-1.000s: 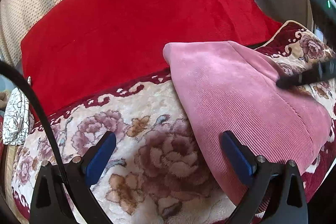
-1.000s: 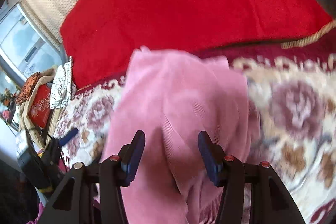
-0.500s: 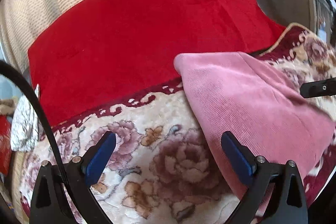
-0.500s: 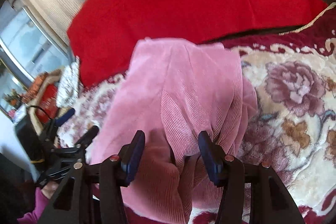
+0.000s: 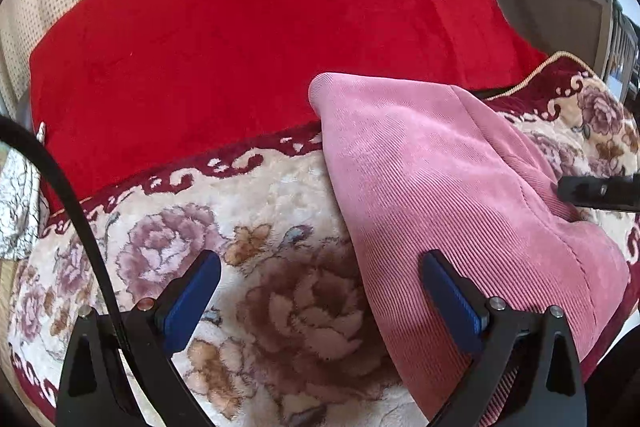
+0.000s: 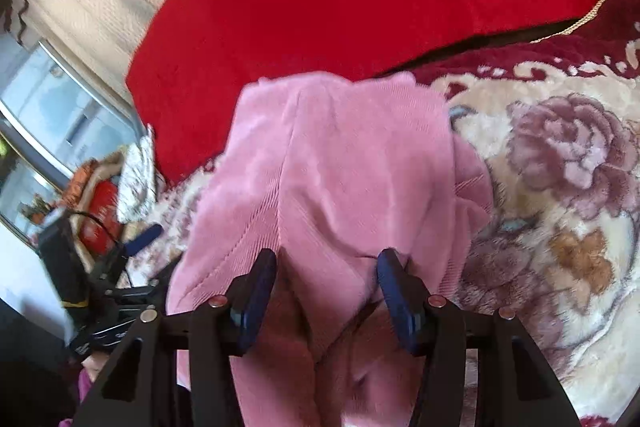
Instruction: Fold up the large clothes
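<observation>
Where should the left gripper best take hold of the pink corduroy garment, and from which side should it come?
Probably the long left edge of the pink corduroy garment, approached from the bare floral blanket side. That edge lies free on the blanket and runs between the fingers of the open left gripper. The right gripper already straddles bunched folds at the other end.

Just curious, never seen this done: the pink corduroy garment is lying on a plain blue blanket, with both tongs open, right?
Not quite: the blanket is cream with a floral pattern, not plain blue, as the left wrist view shows. The pink corduroy garment lies on it, and the left tongs and right tongs are open.
</observation>
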Action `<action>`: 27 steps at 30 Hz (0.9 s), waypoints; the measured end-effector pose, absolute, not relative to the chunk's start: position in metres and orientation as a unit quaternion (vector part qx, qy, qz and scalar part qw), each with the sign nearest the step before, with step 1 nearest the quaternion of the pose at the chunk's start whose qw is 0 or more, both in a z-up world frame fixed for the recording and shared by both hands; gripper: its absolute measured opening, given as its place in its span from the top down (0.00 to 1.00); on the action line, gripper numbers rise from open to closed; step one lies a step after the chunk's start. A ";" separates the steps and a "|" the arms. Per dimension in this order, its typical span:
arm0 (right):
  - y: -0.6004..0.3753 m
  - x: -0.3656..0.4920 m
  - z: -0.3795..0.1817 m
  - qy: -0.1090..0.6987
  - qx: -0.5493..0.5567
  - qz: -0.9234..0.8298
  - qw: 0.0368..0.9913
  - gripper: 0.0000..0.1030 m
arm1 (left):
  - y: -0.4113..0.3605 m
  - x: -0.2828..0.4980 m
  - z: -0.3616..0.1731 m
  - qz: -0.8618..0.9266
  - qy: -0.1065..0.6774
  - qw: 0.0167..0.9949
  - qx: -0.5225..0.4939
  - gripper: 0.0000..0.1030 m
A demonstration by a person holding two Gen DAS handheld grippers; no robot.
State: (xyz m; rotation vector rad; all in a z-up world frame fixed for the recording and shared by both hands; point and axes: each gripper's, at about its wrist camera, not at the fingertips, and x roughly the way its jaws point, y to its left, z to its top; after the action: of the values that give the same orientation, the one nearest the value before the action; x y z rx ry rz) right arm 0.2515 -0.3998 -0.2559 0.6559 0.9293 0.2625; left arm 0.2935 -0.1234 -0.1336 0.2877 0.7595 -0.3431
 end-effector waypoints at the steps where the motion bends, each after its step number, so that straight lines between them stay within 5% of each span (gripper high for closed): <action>1: -0.408 0.249 -0.256 0.431 0.319 0.121 0.835 0.45 | -0.121 0.294 -0.132 -0.168 0.369 0.904 0.134 0.03; 5: -0.444 0.241 -0.260 0.409 0.364 0.088 0.832 0.34 | -0.113 0.301 -0.128 -0.170 0.380 0.903 0.106 0.03; 15: -0.473 0.258 -0.314 0.440 0.458 0.081 0.768 0.34 | -0.111 0.320 -0.136 -0.196 0.426 0.882 0.042 0.03; 27: -0.433 0.282 -0.320 0.414 0.484 0.186 0.748 0.20 | -0.122 0.322 -0.138 -0.245 0.433 0.867 0.012 0.03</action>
State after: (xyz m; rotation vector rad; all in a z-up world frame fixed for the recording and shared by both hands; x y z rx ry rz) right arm 0.2825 -0.4334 -0.3203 1.0583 0.9060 0.4073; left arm 0.3223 -0.1224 -0.1380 0.0255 0.9071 -0.5130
